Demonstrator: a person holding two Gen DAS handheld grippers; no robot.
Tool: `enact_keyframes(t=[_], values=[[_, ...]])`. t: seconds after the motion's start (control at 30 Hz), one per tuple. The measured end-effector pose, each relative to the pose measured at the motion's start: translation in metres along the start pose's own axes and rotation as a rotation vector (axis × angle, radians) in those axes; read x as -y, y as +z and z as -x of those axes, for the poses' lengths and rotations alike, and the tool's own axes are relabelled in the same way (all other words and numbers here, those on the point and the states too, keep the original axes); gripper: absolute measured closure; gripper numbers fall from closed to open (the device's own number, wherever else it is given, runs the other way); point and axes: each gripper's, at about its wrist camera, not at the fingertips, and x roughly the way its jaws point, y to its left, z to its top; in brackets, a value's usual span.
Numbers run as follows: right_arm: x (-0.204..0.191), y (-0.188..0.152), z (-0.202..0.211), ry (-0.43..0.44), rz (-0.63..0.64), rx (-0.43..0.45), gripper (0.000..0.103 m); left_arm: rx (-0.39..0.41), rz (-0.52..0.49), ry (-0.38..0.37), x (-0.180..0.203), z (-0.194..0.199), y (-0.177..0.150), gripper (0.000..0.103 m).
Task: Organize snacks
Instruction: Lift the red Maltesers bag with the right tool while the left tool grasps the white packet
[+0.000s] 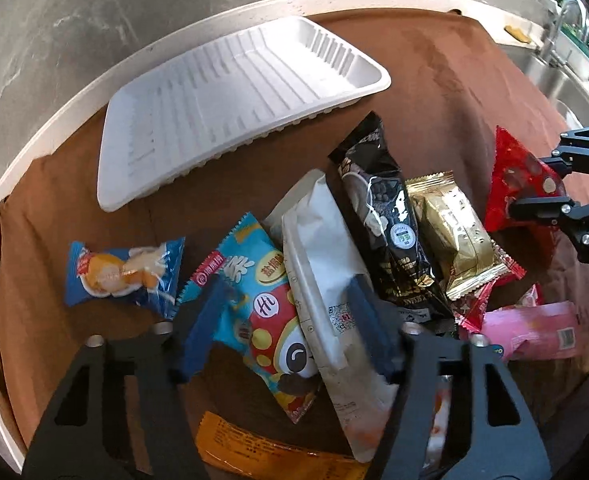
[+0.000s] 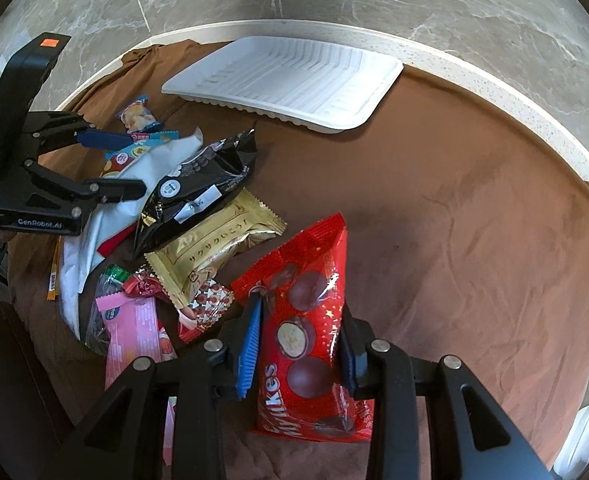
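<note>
Red bag (image 2: 306, 320) sits clamped upright in the right claw (image 2: 300, 344), likely bound for the white tray (image 2: 294, 80) across the bench (image 2: 454, 200). Left claw (image 1: 286, 320) gapes wide over the white pouch (image 1: 326, 280) in the heap, gripping nothing.

Two close wrist views, shared tray (image 1: 230, 92)

"GenRobot.AI" is printed in white on the black left gripper (image 2: 112, 164). Right of it, the gold packet (image 2: 214, 244) carries Japanese script, "サクサクいこう". Further right, the red bag (image 2: 306, 320) reads "Mylikes".
</note>
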Motion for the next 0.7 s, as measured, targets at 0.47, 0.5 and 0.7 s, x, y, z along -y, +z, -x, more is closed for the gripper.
enact_keyframes(t=[0.47, 0.5, 0.7], values=[[0.001, -0.001, 0.003, -0.006, -0.040, 0.010, 0.066, 0.039, 0.200, -0.226, -0.049, 0.017, 0.003, 0.089], [0.002, -0.001, 0.003, -0.005, -0.042, 0.012, 0.066, 0.044, 0.200, -0.234, -0.049, 0.019, 0.003, 0.089], [0.002, 0.000, 0.004, 0.011, -0.053, 0.013, 0.066, 0.051, 0.185, -0.269, -0.047, 0.026, 0.002, 0.090]])
